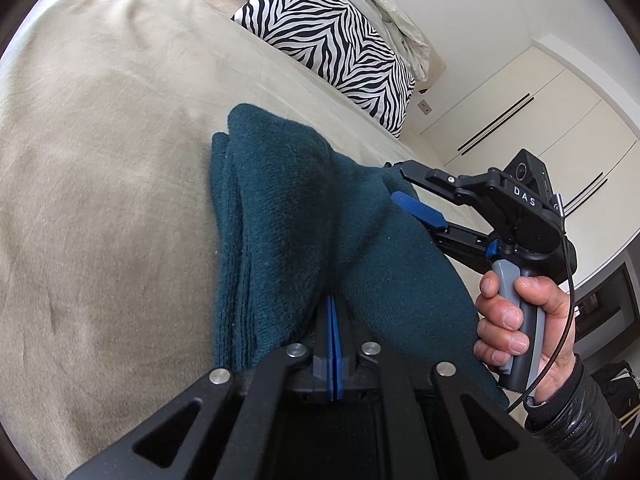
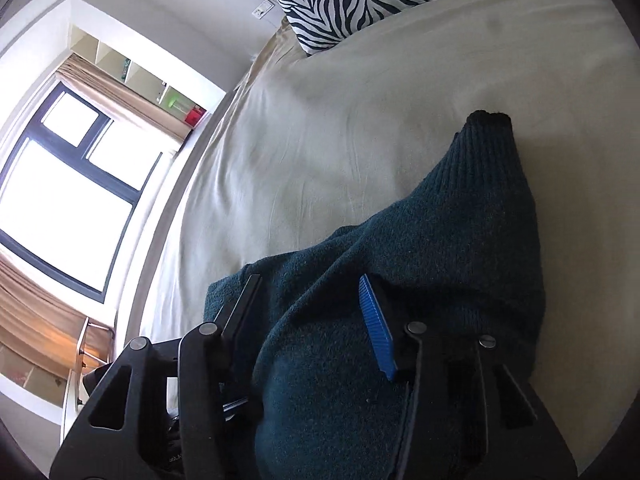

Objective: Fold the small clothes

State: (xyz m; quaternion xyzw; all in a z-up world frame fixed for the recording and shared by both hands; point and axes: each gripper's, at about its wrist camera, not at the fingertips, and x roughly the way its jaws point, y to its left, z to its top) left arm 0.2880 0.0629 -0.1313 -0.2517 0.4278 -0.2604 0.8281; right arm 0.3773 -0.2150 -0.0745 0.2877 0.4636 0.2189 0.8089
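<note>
A dark teal knit garment (image 1: 280,200) lies in folded layers on the beige bed cover (image 1: 100,160), its near part pulled up to my left gripper (image 1: 334,308). That gripper's blue pads are pressed together on the cloth. My right gripper (image 1: 400,186), held by a hand (image 1: 516,320), reaches to the garment's right edge with its jaws apart. In the right wrist view the garment (image 2: 440,240) bulges between the separated fingers of the right gripper (image 2: 308,280), and the blue pad (image 2: 376,328) stands clear of the black finger (image 2: 244,304). A ribbed cuff (image 2: 490,120) points away.
A zebra-striped pillow (image 1: 332,36) leans at the head of the bed, with crumpled pale bedding (image 1: 384,8) behind it. White wardrobe doors (image 1: 540,120) stand to the right. A bright window (image 2: 60,200) with tan curtains lies past the bed's left edge (image 2: 188,200).
</note>
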